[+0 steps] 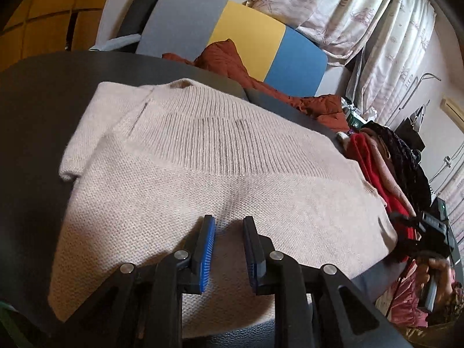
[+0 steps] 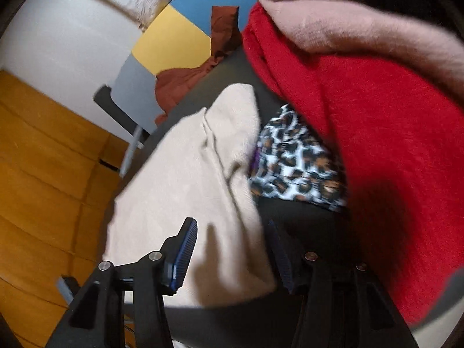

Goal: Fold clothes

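Note:
A beige knit sweater lies folded flat on a dark round table, its ribbed collar toward the far side and one short sleeve at the left. My left gripper is open and empty just above the sweater's near part. In the right wrist view the same sweater lies below my right gripper, which is open and empty over its edge. The right gripper also shows at the right edge of the left wrist view.
A pile of clothes sits at the table's right: a red garment, a pink one, a leopard-print one, a black one. A rust-coloured garment lies by a grey, yellow and blue chair. Curtains hang behind.

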`<state>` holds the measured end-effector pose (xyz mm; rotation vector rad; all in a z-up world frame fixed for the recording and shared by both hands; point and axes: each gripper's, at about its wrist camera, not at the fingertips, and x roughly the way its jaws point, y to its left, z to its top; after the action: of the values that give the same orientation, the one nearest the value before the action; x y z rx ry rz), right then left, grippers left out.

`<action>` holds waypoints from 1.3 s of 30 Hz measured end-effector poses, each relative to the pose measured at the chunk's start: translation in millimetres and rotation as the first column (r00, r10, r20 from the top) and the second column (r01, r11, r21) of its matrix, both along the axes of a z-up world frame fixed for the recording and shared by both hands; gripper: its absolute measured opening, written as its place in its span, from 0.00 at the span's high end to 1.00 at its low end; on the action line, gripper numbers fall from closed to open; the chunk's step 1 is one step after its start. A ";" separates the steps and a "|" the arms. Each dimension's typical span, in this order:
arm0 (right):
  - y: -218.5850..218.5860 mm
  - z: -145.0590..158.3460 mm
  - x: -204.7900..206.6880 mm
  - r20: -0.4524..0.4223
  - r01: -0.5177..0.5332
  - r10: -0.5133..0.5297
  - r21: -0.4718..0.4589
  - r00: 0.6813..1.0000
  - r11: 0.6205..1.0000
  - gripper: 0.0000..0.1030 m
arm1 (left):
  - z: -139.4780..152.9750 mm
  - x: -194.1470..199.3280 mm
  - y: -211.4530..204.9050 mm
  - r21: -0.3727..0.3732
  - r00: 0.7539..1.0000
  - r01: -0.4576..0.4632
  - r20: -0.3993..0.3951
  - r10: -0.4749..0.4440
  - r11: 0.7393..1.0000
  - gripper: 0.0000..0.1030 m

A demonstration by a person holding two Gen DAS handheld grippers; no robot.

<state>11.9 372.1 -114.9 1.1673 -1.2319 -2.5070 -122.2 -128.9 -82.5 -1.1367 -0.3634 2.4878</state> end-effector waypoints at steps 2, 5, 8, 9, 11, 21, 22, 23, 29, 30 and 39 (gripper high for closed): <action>-3.0 -2.8 -10.8 -0.004 -0.001 0.001 -0.031 1.000 1.000 0.50 | -0.7 0.9 2.1 -0.013 1.000 0.001 -0.007 -0.001 1.000 0.82; -11.0 -4.4 -28.2 -0.010 -0.023 0.022 -0.041 1.000 0.999 0.50 | -1.4 2.3 3.9 -0.022 1.000 0.004 -0.014 -0.004 1.000 0.82; -16.9 -6.2 -42.4 -0.011 -0.014 0.014 -0.056 1.000 0.998 0.50 | -2.8 2.3 1.8 -0.010 1.000 0.005 -0.013 -0.005 1.000 0.82; -18.4 -6.7 -46.3 -0.007 -0.005 0.004 -0.063 1.000 0.998 0.50 | -3.4 2.2 0.5 -0.003 1.000 0.005 -0.013 -0.005 1.000 0.82; -21.8 -7.2 -53.2 0.007 0.021 -0.020 -0.074 1.000 0.997 0.50 | -4.2 1.9 -0.7 0.005 1.000 0.007 -0.012 -0.007 1.000 0.82; -22.4 -23.8 -66.2 0.090 0.064 -0.049 -0.181 0.995 0.981 0.81 | 14.6 14.2 10.1 -0.116 0.998 -0.056 0.034 0.060 0.992 0.81; -21.0 -24.7 -66.3 0.093 0.065 -0.048 -0.190 0.995 0.980 0.82 | 15.7 16.3 10.4 -0.143 0.997 -0.066 0.035 0.072 0.987 0.81; -20.7 -24.3 -66.5 0.098 0.067 -0.049 -0.197 0.994 0.978 0.82 | 16.8 18.3 9.7 -0.163 0.996 -0.078 0.036 0.085 0.983 0.81; -26.1 -8.1 -64.3 0.055 0.065 -0.050 -0.321 0.997 0.945 0.83 | 19.8 23.0 -10.4 -0.251 0.981 -0.163 0.061 0.184 0.954 0.81; -27.5 -3.2 -64.1 0.046 0.062 -0.050 -0.333 0.998 0.941 0.83 | 18.8 23.8 -15.2 -0.260 0.978 -0.174 0.068 0.198 0.950 0.81; -52.1 45.4 -79.1 -0.021 0.000 -0.007 -0.332 1.000 0.943 0.87 | 11.7 25.8 -32.6 -0.284 0.976 -0.171 0.080 0.201 0.943 0.81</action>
<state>-67.2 320.0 -69.4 1.0504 -1.5731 -2.1889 -96.4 -161.5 -70.8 -1.4093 -0.1605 2.7127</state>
